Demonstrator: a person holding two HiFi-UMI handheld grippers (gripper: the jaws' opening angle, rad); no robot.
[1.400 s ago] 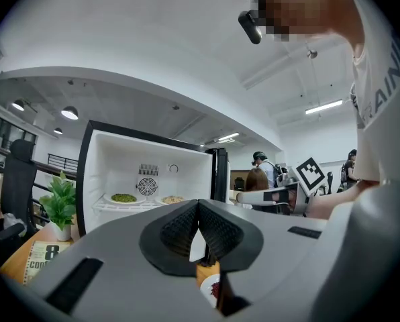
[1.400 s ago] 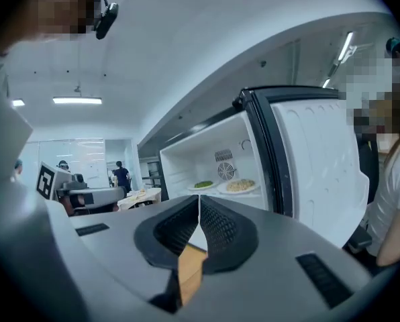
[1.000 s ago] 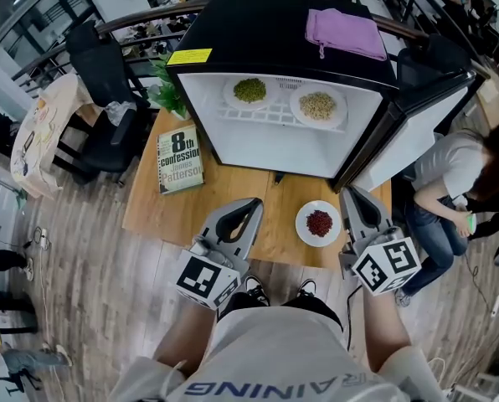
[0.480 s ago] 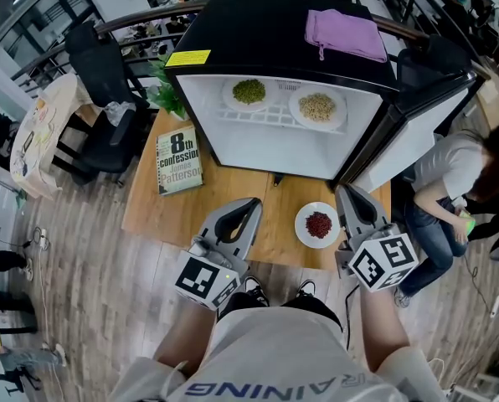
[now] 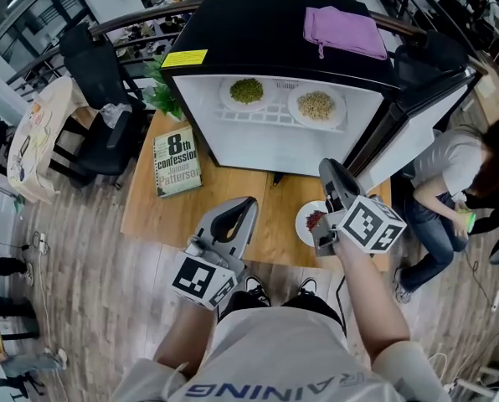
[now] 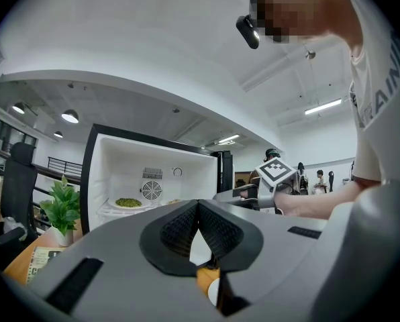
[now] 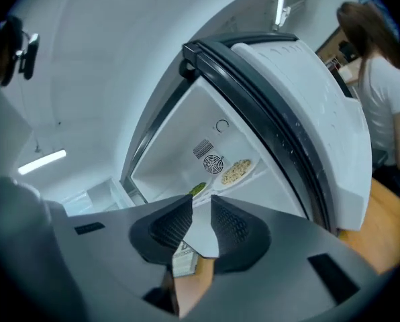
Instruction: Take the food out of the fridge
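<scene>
The black fridge [image 5: 275, 36] stands open on the wooden table [image 5: 153, 212]. On its shelf are a plate of green food [image 5: 247, 91] and a plate of beige food [image 5: 316, 105]. A plate of red beans [image 5: 311, 222] lies on the table, partly hidden by my right gripper [image 5: 329, 172]. That gripper points at the fridge's lower right, rolled on its side; its jaws are opening with nothing between them [image 7: 201, 210]. My left gripper [image 5: 248, 204] hovers over the table's front, pointing at the fridge, its jaws closed and empty [image 6: 198, 204]. Both shelf plates show in the right gripper view [image 7: 237, 172] [image 7: 198, 188].
A book [image 5: 177, 161] lies on the table left of the fridge, with a potted plant [image 5: 167, 95] behind it. A purple cloth [image 5: 343, 30] rests on the fridge top. The open door [image 5: 417, 132] swings out right, beside a seated person [image 5: 450, 170]. An office chair [image 5: 107, 99] stands at left.
My right gripper has moved left and toward the fridge, rolling over, and now covers part of the red bean plate; its jaws have parted slightly. The left gripper has stayed put.
</scene>
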